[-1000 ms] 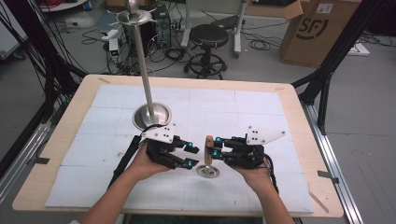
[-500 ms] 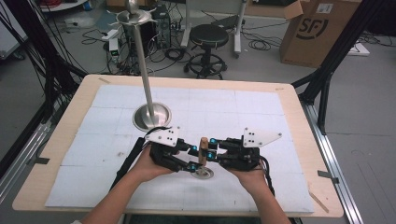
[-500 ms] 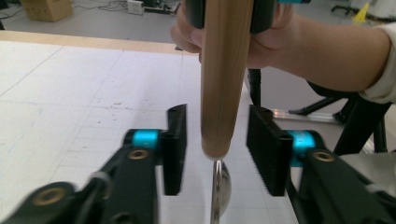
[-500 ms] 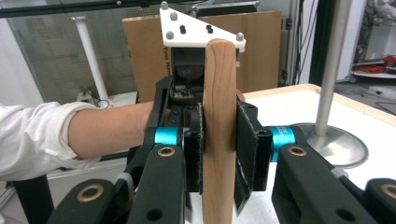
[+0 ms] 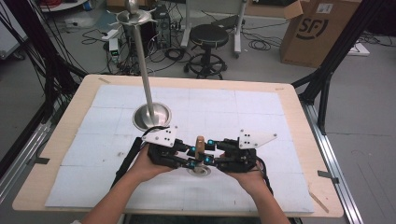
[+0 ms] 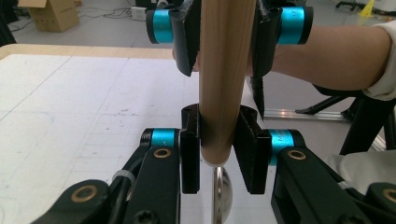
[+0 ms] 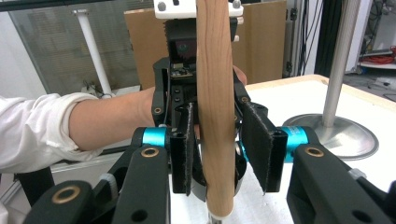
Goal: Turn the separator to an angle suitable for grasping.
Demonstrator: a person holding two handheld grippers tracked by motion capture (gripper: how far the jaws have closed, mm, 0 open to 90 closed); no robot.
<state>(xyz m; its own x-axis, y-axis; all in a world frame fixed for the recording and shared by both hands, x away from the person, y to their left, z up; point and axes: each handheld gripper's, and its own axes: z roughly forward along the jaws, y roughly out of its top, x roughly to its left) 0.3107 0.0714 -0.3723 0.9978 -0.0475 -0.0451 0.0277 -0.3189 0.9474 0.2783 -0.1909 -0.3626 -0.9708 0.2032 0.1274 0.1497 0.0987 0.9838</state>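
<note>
On the left, the left hand-held gripper had just been closing, and its pads were pinching the wooden handle low down, near its bottom end. That handle stood upright between the two grippers near the front of the worktop, above a small round metal piece lying on the white sheet. Just to the right, the right hand-held gripper had just been opening; its jaws were spread around the handle, its pad clear of the wood on one side at least. To my eye the step was a handover, so the left grip ought to hold steady and vertical until the right drew fully clear. The handle was a smooth, pale brown, rounded dowel with faint grain. Farther back stood a tall metal stand.
</note>
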